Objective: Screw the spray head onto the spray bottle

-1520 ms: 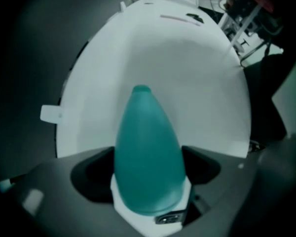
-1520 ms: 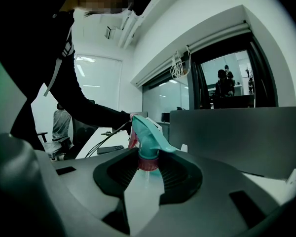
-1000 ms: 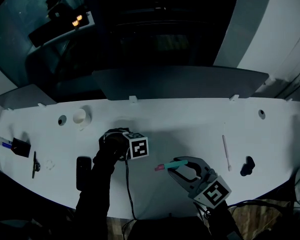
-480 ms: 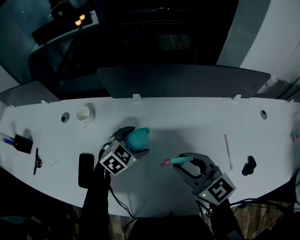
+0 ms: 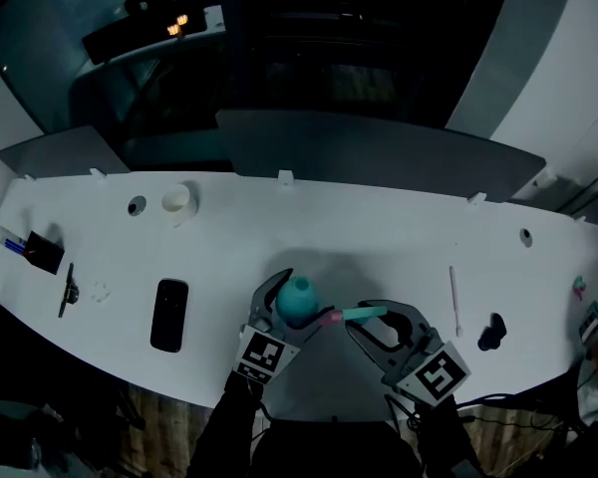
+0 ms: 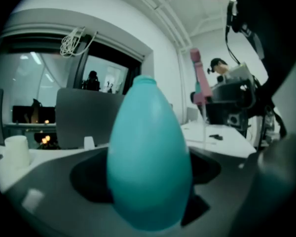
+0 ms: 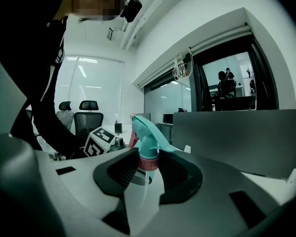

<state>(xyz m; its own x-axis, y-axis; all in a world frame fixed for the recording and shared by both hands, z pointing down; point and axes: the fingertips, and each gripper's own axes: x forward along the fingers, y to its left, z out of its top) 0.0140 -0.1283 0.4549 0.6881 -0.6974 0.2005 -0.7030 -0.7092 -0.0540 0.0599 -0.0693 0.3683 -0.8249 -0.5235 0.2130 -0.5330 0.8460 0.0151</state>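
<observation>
**Head view, looking down on the white table [image 5: 399, 237].** My left gripper [image 5: 289, 310] is clamped on the teal bottle [image 5: 299, 297], with its jaws spread wide round the bottle's fat body. In the left gripper view the bottle fills the gap between the jaws. It stands upright, with its open neck bare at the top.

My right gripper [image 7: 147, 168] is closed on the spray head [image 7: 146, 135]. Both pads press on the pink collar just under the teal body. A thin clear tube [image 7: 142, 194] hangs below the collar, between the jaws.

From above, the spray head sits just beside the bottle, on the bottle's right, with its pink front end turned toward it. I cannot tell whether the two touch. The spray head is not on the neck. Both things are near the table's near edge, directly in front of me.

**Elsewhere on the table.**
- A black phone [image 5: 169, 314] lies flat to the left of the left gripper.
- A white cup [image 5: 177, 199] stands near the far edge.
- A thin white stick [image 5: 454, 300] and a small black object [image 5: 492, 332] lie to the right of the right gripper, near each other.
- A grey panel [image 5: 379, 152] stands along the far edge of the table.
</observation>
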